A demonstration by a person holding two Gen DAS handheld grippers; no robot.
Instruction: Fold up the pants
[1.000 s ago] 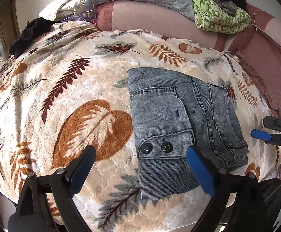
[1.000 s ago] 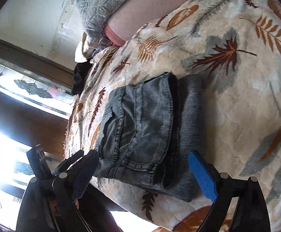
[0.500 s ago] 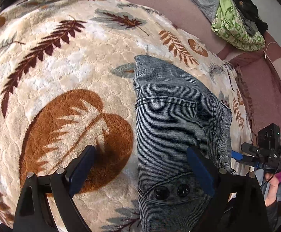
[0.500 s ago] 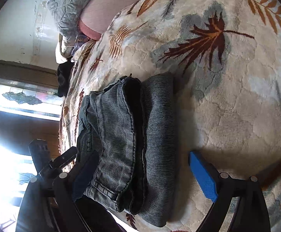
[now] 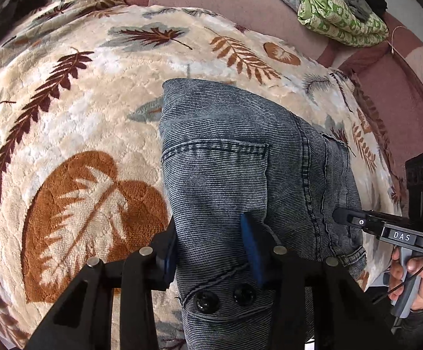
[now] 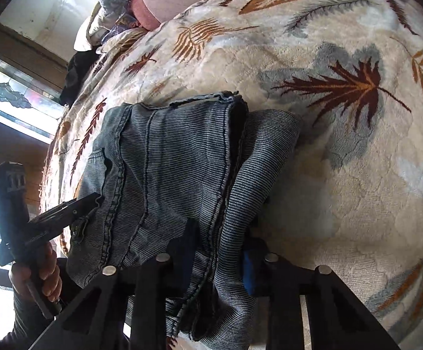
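Both claws have just been closing, and since the earlier frame I see them dropped onto the near edge of the pants [image 5: 240, 157].
1. Left gripper [image 5: 211, 242]: narrow, pads pinching denim just above two black buttons [image 5: 226, 299] at 6 o'clock.
2. Right gripper [image 6: 220, 256]: narrow, clamped on the stacked layers at 6 o'clock.
3. Pants: folded on the leaf blanket [image 5: 74, 110], long axis toward 12 o'clock from each claw; both equally near.
4. Writing: "DAS" on the right gripper, 3 o'clock in left view
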